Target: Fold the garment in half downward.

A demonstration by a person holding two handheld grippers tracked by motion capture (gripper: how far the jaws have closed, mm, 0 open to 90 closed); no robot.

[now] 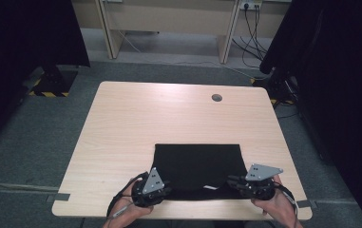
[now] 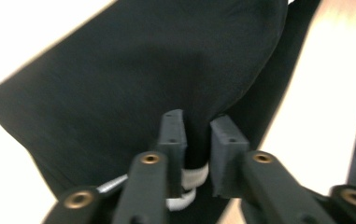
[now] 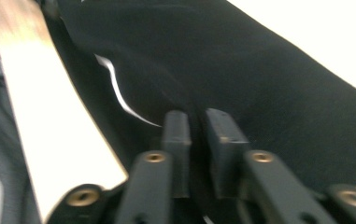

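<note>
The black cloth (image 1: 198, 166) lies flat on the near half of the table (image 1: 136, 123), a little right of the middle. Its far edge is straight, and its near edge comes close to the table's near edge. A small white bit, maybe a tag (image 1: 210, 187), shows on the cloth close to its near edge.

The left gripper (image 1: 165, 186) is at the near left corner of the cloth. In the left gripper view, its two jaws stand close together with a fold of the black cloth (image 2: 166, 79) pinched up between them. A white strip (image 2: 192, 179) of the cloth sits in the gap too. The pads (image 2: 173, 135) press on the fold, so this gripper has hold of the cloth.

The right gripper (image 1: 232, 182) is at the near right corner of the cloth. In the right gripper view, its jaws are also nearly together, with a ridge of the black cloth (image 3: 241, 70) squeezed between them. A thin white line (image 3: 119, 93) curves across the cloth just past the jaws.

A person's hands hold both grippers from the near side. Each gripper has a grey three-cornered plate (image 1: 263, 172) on top.

Far away on the table there is a small round hole (image 1: 216, 98). The floor around the table is a grey carpet (image 1: 36, 133).
</note>
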